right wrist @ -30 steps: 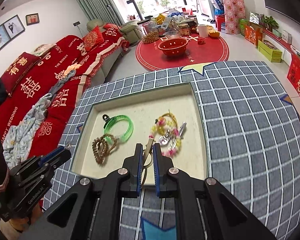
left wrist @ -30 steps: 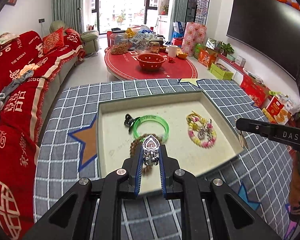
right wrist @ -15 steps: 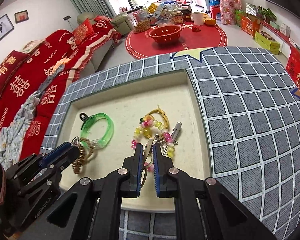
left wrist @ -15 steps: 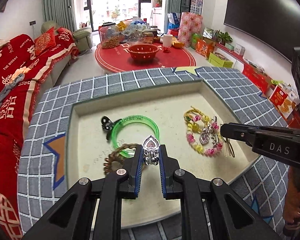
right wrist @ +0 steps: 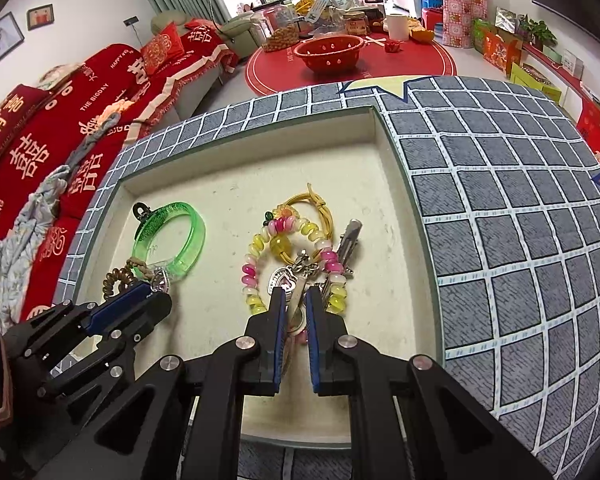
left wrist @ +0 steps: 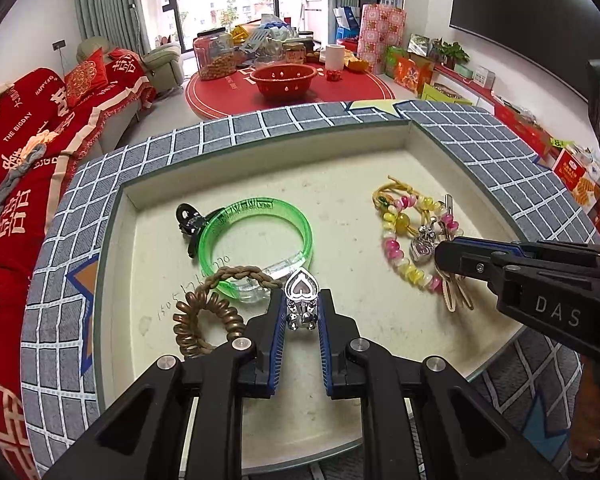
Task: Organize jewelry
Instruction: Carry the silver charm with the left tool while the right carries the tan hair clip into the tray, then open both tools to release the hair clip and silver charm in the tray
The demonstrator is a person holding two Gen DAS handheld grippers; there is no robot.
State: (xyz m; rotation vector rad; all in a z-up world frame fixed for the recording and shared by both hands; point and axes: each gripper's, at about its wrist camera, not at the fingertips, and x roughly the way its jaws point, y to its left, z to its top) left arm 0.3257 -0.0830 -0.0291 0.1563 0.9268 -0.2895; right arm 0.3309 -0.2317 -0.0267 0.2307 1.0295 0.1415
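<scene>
Left wrist view: the left gripper (left wrist: 302,312) is closed on a silver heart clip (left wrist: 301,300), long axis pointing straight ahead, hanging low over the tray (left wrist: 260,160) just short of the green bangle (left wrist: 256,244).

Right wrist view: the right gripper (right wrist: 296,312) pinches a gold hair clip (right wrist: 296,312), lengthwise between the fingers, directly behind the beaded bracelet (right wrist: 292,256).

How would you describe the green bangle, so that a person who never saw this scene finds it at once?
Look into the shallow cream tray sunk in the grey checked tablecloth. In its left half lies the green bangle, flat, with a black clip at its far-left edge and a brown coiled hair tie nearer the left gripper. It alone is a rigid, translucent green ring.
</scene>
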